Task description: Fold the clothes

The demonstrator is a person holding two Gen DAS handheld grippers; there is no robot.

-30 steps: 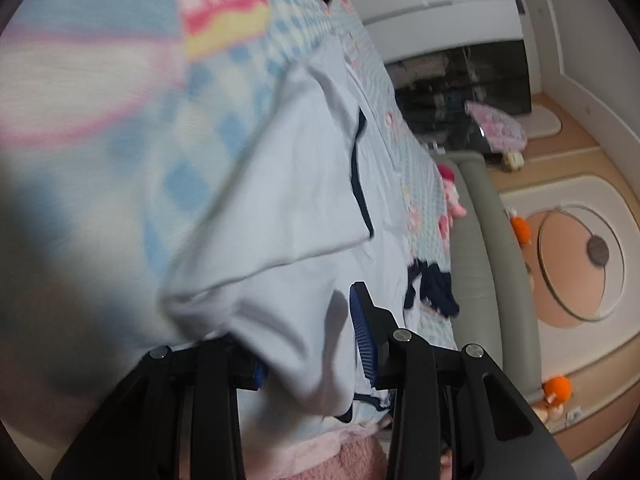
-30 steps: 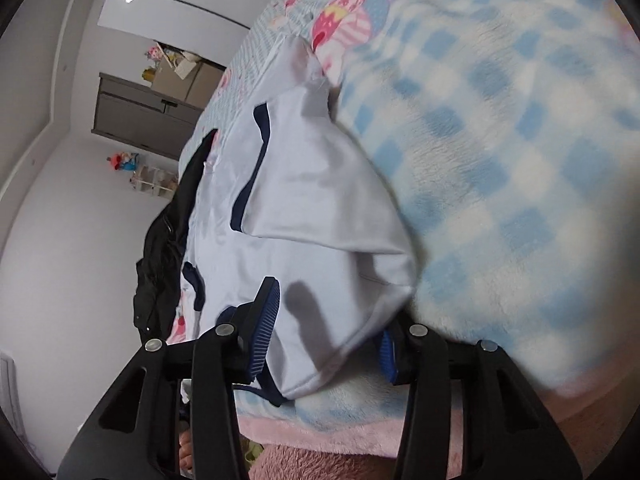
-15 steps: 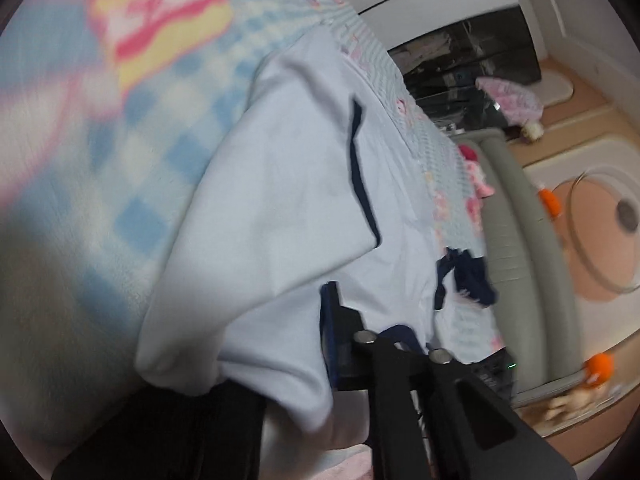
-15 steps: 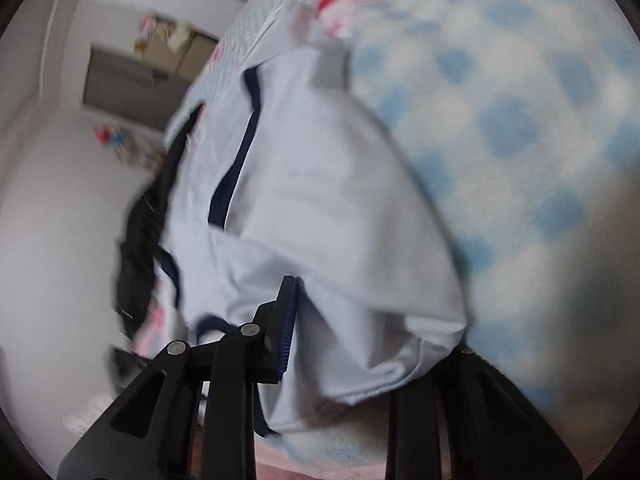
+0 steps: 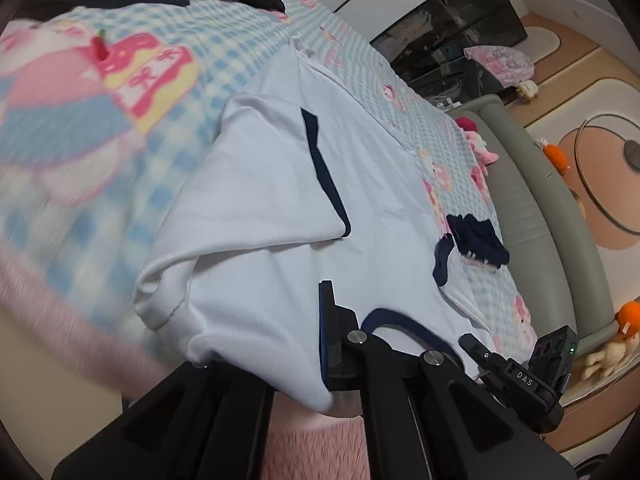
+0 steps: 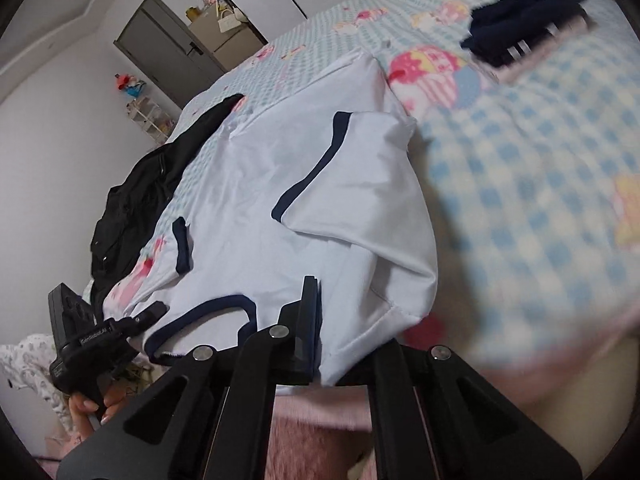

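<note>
A white T-shirt with navy trim lies spread on the checked bed blanket, both sleeves folded inward. My left gripper is shut on a bunched shoulder fold near the bed's edge; its left finger is hidden under the cloth. Seen from the right wrist, the same T-shirt fills the middle, and my right gripper is shut on the opposite shoulder fold beside the navy collar. Each view also catches the other gripper at the collar's far side.
A black garment lies on the bed beyond one sleeve. A folded navy item rests near the grey bed rail. Pink plush runs along the bed's near edge. A hand holds the left tool.
Both grippers' jaws have narrowed from wide open onto the shoulder folds. Both cameras have drawn back, so more of the shirt and bed shows now.
</note>
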